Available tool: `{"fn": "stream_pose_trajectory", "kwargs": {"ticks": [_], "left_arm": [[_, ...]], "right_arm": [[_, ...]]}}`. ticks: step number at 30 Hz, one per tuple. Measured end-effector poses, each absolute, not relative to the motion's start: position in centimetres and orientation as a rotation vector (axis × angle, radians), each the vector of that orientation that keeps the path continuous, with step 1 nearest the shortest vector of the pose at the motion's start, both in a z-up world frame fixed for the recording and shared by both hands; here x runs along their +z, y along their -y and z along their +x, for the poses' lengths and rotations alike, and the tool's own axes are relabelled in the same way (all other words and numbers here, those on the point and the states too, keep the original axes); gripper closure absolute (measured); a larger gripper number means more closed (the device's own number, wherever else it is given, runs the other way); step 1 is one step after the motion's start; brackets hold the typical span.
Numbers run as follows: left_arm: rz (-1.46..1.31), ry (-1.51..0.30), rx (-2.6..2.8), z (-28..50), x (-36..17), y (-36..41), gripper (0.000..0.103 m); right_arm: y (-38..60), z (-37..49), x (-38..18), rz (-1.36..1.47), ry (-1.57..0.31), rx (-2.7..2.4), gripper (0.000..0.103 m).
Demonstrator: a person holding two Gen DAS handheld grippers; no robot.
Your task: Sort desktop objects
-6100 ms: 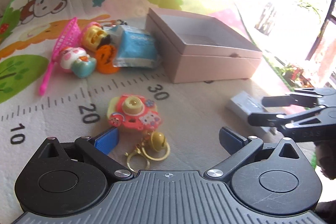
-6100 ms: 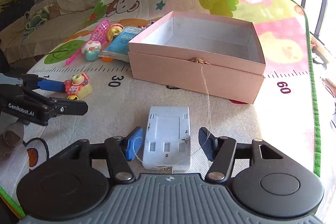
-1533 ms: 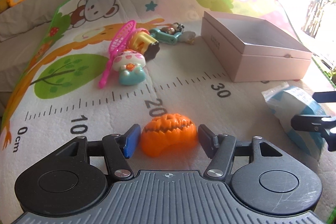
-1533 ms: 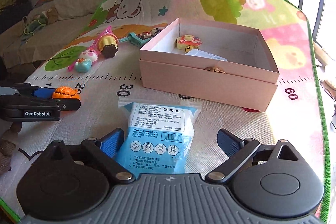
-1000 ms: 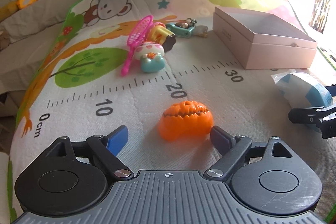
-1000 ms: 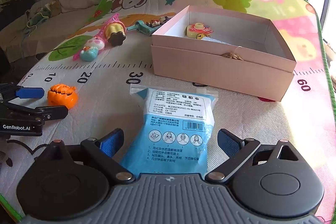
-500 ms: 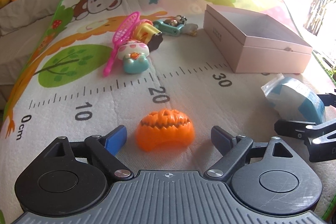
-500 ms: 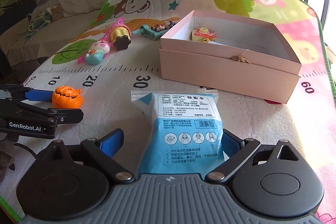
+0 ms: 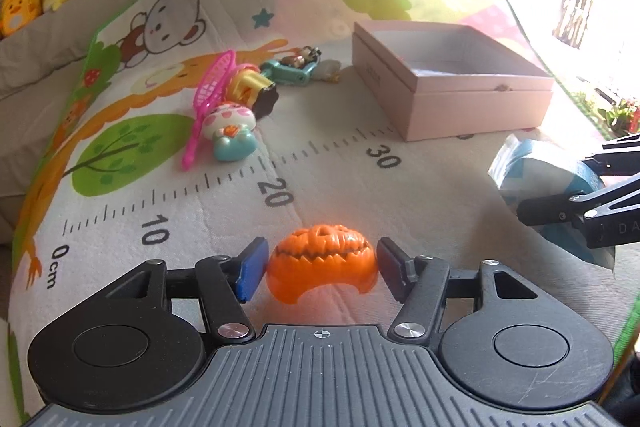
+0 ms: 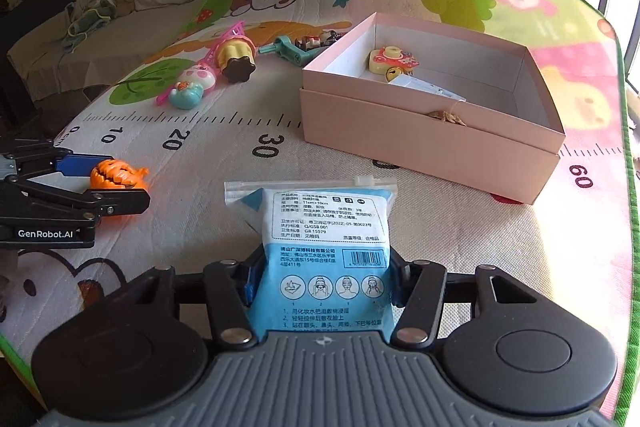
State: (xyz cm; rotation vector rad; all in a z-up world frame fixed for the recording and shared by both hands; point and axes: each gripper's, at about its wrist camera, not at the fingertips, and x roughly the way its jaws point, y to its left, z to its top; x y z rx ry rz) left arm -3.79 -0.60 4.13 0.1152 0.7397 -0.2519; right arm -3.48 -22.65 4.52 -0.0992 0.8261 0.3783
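The left claw (image 9: pixel 320 269) pinches the orange plastic pumpkin toy (image 9: pixel 322 261); the right claw (image 10: pixel 320 283) clamps the blue-and-white plastic packet (image 10: pixel 320 251) near the worktop's front edge.

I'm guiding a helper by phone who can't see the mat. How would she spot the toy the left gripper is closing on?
Find the pink box on the play mat, then follow the printed ruler back to around the 20 mark. There, between the fingers of the left gripper, sits the pumpkin. It is the only orange toy, a carved jack-o'-lantern with jagged teeth, apart from the pastel toys.
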Motion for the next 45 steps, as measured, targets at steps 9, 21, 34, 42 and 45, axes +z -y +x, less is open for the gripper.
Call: {"fn": "stream_pose_trajectory", "kwargs": {"ticks": [9, 21, 34, 42, 45], "left_arm": [[0.237, -0.414, -0.42, 2.0, 13.4, 9.1, 0.037], [0.157, -0.584, -0.371, 3.4, 5.5, 8.4, 0.007], [0.1, -0.637, -0.121, 1.1, 2.3, 0.1, 0.002], [0.026, -0.615, -0.041, 3.2, 1.7, -2.4, 0.001], [-0.01, -0.618, -0.023, 3.5, 1.1, -3.1, 0.001]], "right_arm": [[31.4, -5.2, 21.2, 0.014, -0.357, 0.307, 0.049], [33.8, 6.4, 17.0, 0.069, -0.53, 0.18, 0.049], [27.9, 17.7, 7.3, -0.089, -0.846, 0.044, 0.036], [27.0, 15.1, 13.8, -0.038, -0.739, 0.119, 0.027], [23.7, 16.1, 14.9, -0.003, -0.764, 0.231, 0.026]]}}
